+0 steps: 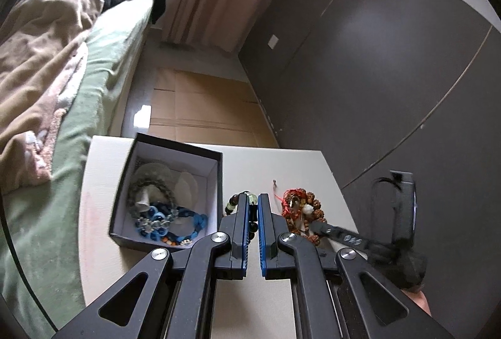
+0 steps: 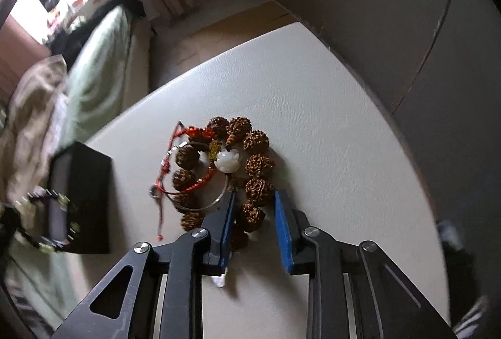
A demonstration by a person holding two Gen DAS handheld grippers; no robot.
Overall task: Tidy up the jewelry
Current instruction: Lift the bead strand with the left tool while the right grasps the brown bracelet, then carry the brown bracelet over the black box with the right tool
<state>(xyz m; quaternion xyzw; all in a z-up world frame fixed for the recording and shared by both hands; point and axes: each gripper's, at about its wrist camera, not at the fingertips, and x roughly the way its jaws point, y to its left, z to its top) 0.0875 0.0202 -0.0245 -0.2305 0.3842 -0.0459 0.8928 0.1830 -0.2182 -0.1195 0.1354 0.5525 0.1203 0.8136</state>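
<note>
Cream-coloured table top [image 2: 328, 107] carries everything, with a green-sheeted bed [image 1: 103, 82] along its left. Near the table's left edge sits the black box [image 1: 216, 182], holding a blue bracelet [image 1: 191, 221] and grey beads. Right of it lies the brown seed-bead bracelet [image 2: 258, 163], tangled with a red cord bracelet [image 2: 188, 182]. The left gripper [image 1: 253, 204] is nearly closed, pinching a dark-and-green bead bracelet [image 1: 233, 202]. The right gripper [image 2: 255, 201] is parted, straddling the seed beads.

Dim daylight from a blown-out window; heavy fisheye warp, left edges seemingly motion-blurred
</note>
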